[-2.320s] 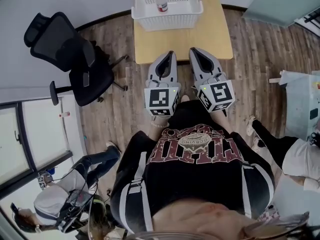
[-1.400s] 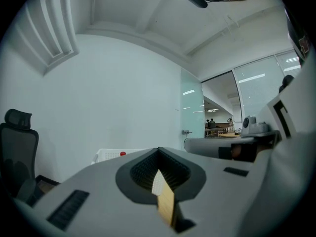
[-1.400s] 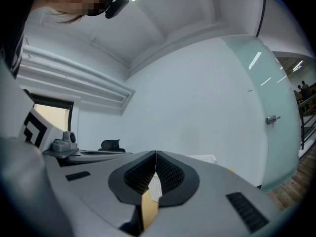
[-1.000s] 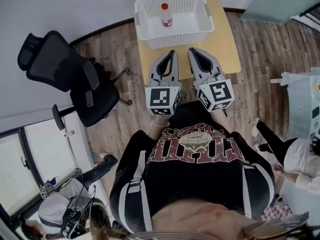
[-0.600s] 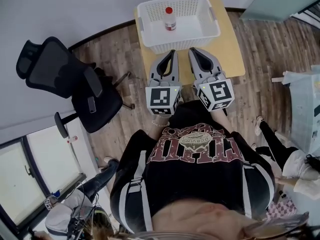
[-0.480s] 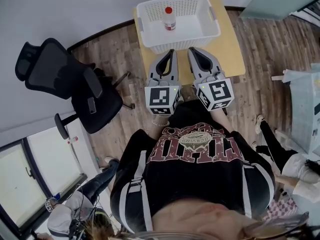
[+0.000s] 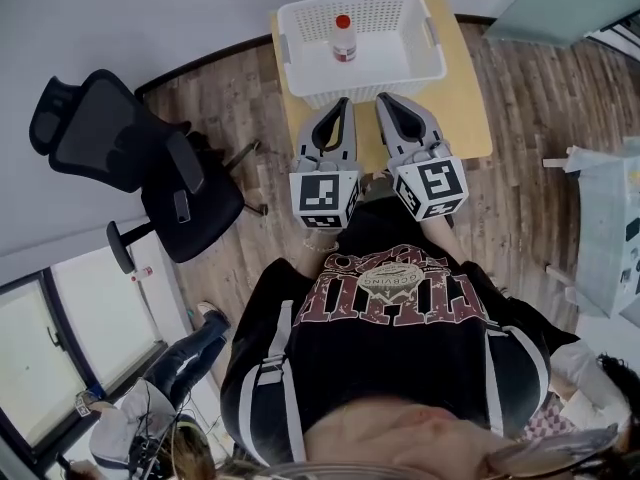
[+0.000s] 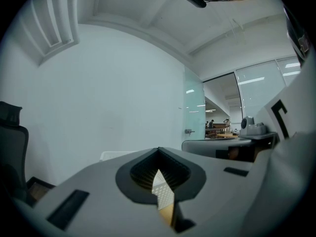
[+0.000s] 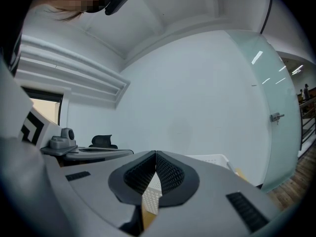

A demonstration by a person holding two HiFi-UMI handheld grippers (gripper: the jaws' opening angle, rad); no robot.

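Both empty, jaws together: left gripper (image 7: pixel 343 104) and right gripper (image 7: pixel 384 101) over table's (image 7: pixel 468 108) near edge, short of basket (image 7: pixel 436 56) holding bottle (image 7: pixel 343 38). Approach step, seemingly; next needs jaws parted.

A small light wooden table (image 7: pixel 468 118) is standing at twelve o'clock in the head view, on a brown wood-plank floor (image 7: pixel 525 78). A white perforated plastic basket (image 7: pixel 365 86) is sitting directly on the table, covering its far half. A black wheeled office chair (image 7: pixel 130 158) is resting on the floor at ten o'clock, beside the table.
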